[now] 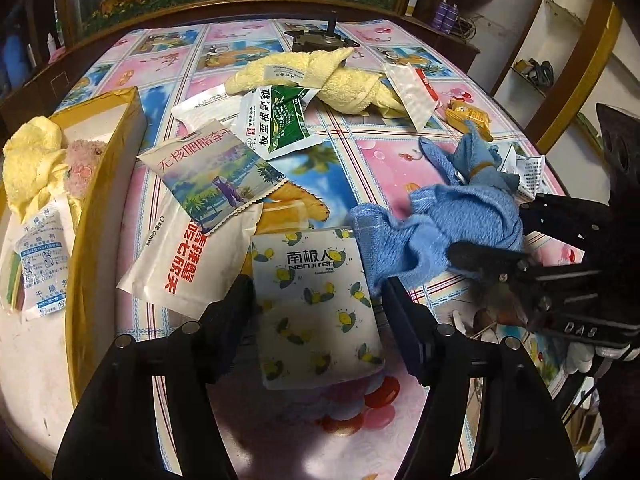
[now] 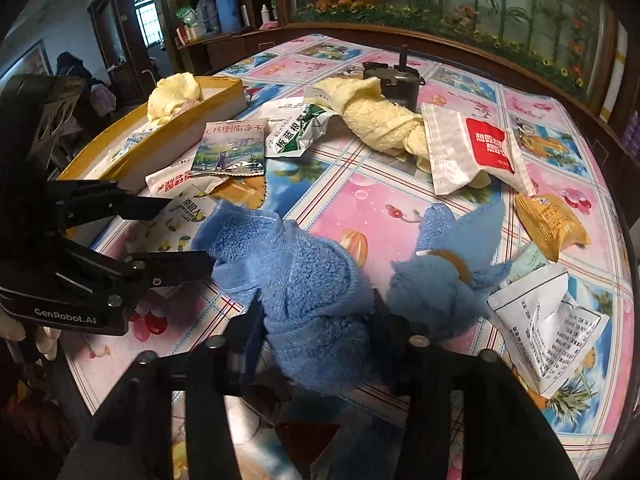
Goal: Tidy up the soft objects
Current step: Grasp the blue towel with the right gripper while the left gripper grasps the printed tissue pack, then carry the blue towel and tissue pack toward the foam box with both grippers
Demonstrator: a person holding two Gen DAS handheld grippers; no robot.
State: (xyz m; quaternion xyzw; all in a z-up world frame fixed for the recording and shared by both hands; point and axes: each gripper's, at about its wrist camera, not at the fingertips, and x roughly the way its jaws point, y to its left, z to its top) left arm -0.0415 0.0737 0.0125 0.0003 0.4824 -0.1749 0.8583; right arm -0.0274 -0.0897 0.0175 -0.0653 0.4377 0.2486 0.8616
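Tabletop (image 1: 352, 168) cluttered with packets; yellow box (image 1: 100, 168) at left holds a yellow towel (image 1: 32, 156). Right claw (image 2: 316, 320) low, clamped on blue towel (image 2: 296, 272). Left claw (image 1: 316, 300) spread wide astride lemon-print tissue pack (image 1: 316, 312), crowded by packets

right gripper (image 2: 316, 328) sits bottom middle of the frame with its fingers closed around a bunched blue towel (image 2: 304, 276). left gripper (image 2: 192, 232) pokes in from the left edge, fingers apart, the lower one touching the towel's left side. a knotted yellow towel (image 2: 376, 124) lies top middle on the cartoon tablecloth (image 2: 360, 188), snack packets scattered around it. a yellow box (image 2: 160, 136) with another yellow cloth (image 2: 172, 94) is upper left.
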